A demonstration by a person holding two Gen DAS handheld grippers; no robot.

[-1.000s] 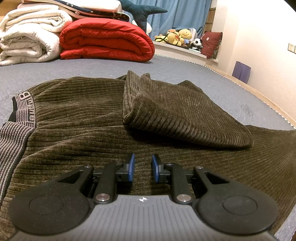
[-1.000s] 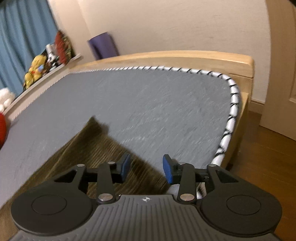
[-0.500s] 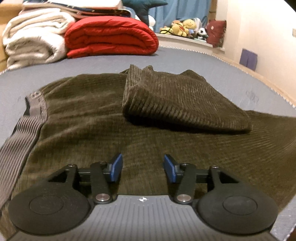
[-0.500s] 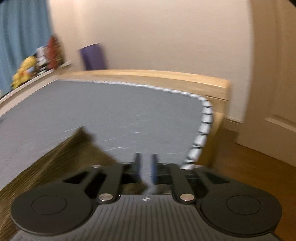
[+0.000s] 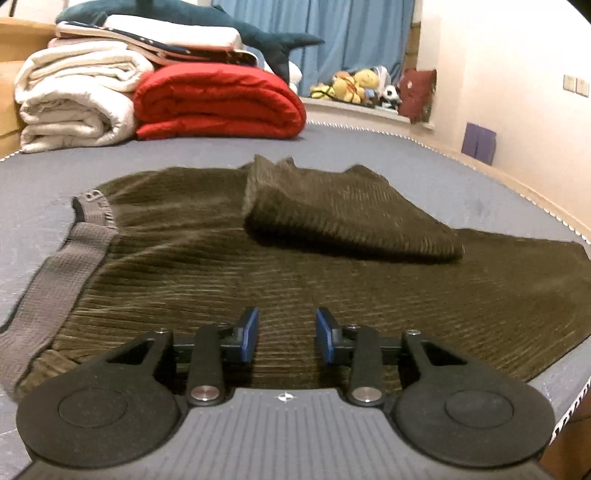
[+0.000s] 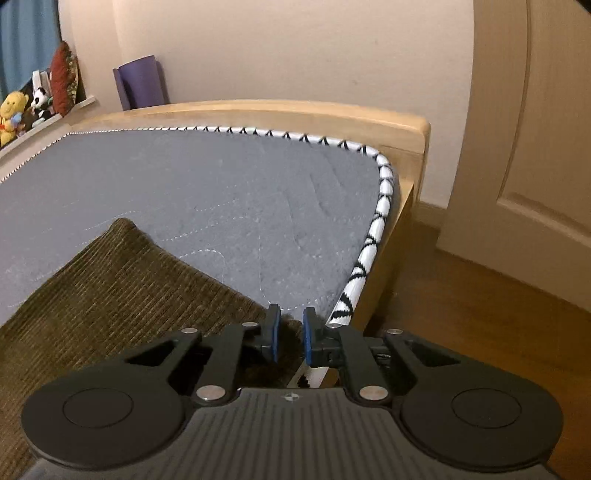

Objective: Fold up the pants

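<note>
Dark olive corduroy pants (image 5: 229, 266) lie spread on the grey mattress (image 5: 44, 184), with a grey ribbed waistband (image 5: 62, 266) at the left and one leg folded back on top (image 5: 340, 218). My left gripper (image 5: 286, 338) is open and empty, just above the near edge of the pants. In the right wrist view the leg end of the pants (image 6: 122, 291) lies near the mattress corner. My right gripper (image 6: 290, 334) is nearly closed, with the corner of the pants hem between its blue pads (image 6: 274, 332).
Folded white (image 5: 74, 96) and red (image 5: 218, 103) duvets and a plush shark (image 5: 207, 22) are stacked at the far end. Soft toys (image 5: 354, 85) sit on the window ledge. The wooden bed frame (image 6: 406, 155), the floor (image 6: 480, 314) and a door (image 6: 535, 129) are to the right.
My left gripper opened wider and drew back from the pants. My right gripper closed from open onto the hem corner near the mattress edge.
</note>
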